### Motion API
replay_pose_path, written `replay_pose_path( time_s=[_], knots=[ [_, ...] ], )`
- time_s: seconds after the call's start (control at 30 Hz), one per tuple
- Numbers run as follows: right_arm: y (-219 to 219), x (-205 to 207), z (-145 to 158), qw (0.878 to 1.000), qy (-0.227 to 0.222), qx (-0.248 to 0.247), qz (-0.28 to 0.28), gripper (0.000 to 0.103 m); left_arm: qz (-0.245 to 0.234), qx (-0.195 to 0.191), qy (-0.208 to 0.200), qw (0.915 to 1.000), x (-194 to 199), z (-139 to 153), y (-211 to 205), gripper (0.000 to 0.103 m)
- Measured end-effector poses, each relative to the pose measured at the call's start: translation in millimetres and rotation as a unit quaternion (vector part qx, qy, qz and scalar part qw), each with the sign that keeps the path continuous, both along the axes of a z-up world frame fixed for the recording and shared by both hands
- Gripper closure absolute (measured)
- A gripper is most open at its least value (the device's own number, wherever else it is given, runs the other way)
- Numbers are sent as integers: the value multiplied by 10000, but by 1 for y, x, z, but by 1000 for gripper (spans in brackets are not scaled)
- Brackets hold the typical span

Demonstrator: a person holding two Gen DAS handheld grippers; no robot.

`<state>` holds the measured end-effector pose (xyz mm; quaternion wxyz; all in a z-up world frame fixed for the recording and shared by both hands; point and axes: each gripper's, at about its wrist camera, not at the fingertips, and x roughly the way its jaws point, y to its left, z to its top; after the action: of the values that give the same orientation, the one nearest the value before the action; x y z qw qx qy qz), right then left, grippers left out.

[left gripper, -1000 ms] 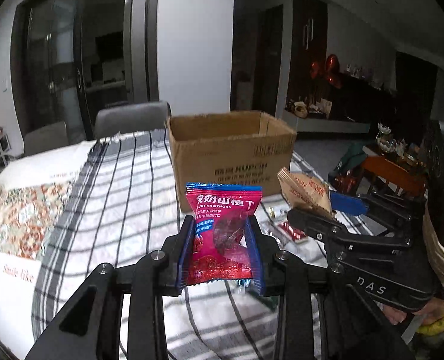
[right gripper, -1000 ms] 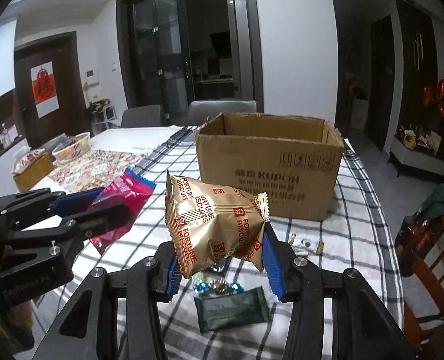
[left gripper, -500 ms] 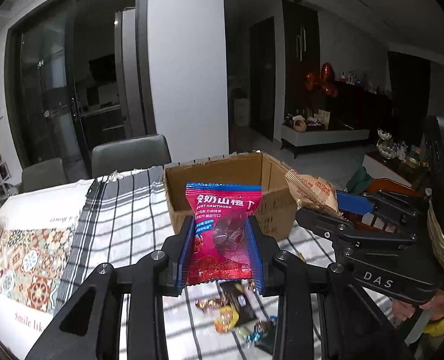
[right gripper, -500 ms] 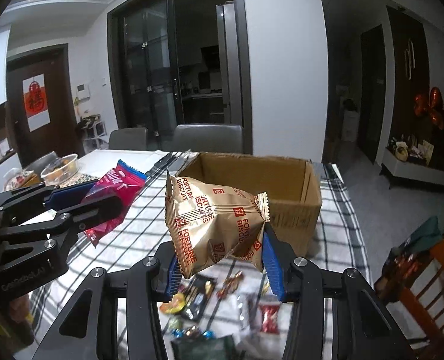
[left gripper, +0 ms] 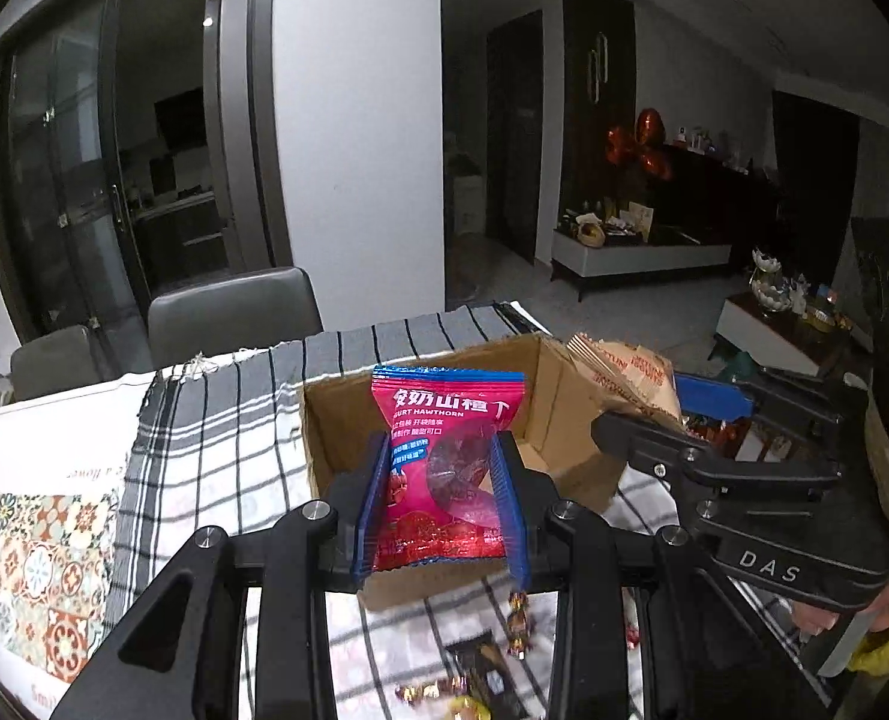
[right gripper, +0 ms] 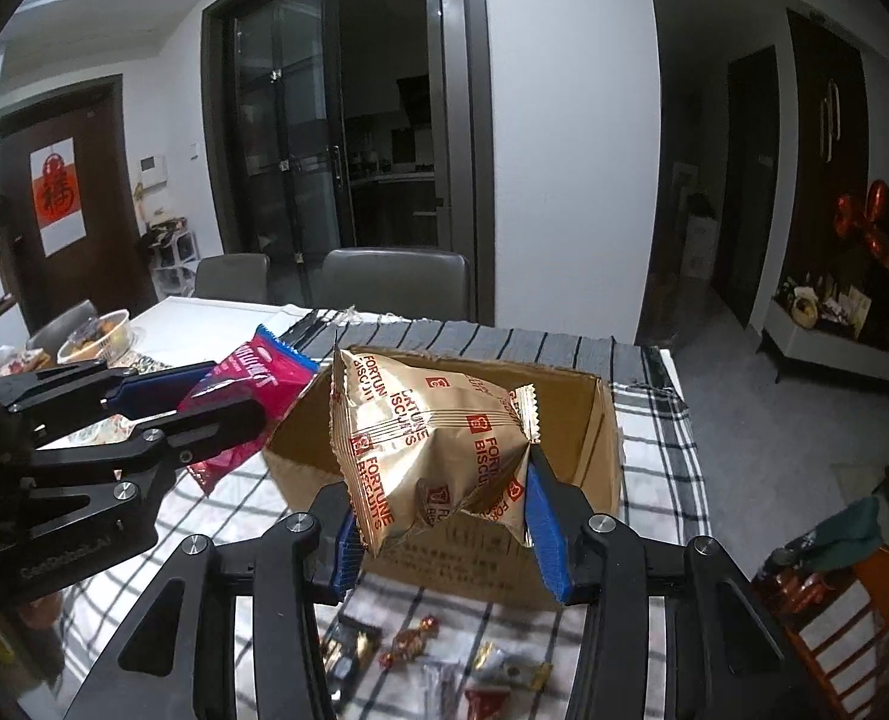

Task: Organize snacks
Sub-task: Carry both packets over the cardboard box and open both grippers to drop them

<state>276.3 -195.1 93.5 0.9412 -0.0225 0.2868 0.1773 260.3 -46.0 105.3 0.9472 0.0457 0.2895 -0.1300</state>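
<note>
In right view only: bowl [right gripper: 98,333] behind left tool [right gripper: 204,399]

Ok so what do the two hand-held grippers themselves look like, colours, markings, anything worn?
Both are black angular frames with silver screw heads and ribbed blue finger pads. The left hand-held gripper has whitish lettering along its side in the right wrist view, too blurred to read. The right hand-held gripper reads "DAS" in the left wrist view. Below it is a hand with something yellow; what it is I cannot tell.
</note>
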Motion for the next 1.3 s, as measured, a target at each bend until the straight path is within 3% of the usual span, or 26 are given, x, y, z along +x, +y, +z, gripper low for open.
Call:
replay_pose_path(
  time_s=[0.43, 0.5, 0.57, 0.63, 0.73, 0.83, 1.3],
  knots=[
    [-5, 69, -19, 9990, 434, -5, -140, 54, 177, -104, 404, 9990, 68, -20, 2, 68],
    [-4, 75, -21, 9987, 485, -19, -157, 50, 196, -112, 451, 9987, 73, -23, 2, 59],
    [-5, 78, -23, 9983, 518, -20, -273, 36, 245, -114, 456, 9986, 77, -24, 4, 42],
    [-5, 78, -23, 9981, 509, -50, -338, 36, 319, -98, 450, 9984, 78, -24, 6, 42],
    [-6, 71, -23, 9982, 450, -103, -378, 36, 301, -75, 454, 9985, 70, -25, 6, 41],
    [-7, 57, -19, 9988, 304, -119, -352, 36, 323, 49, 332, 9989, 56, -22, 4, 33],
    [-19, -15, -2, 9989, -101, 106, -441, 36, 465, 232, -256, 9983, -22, 3, -2, 34]
  ],
)
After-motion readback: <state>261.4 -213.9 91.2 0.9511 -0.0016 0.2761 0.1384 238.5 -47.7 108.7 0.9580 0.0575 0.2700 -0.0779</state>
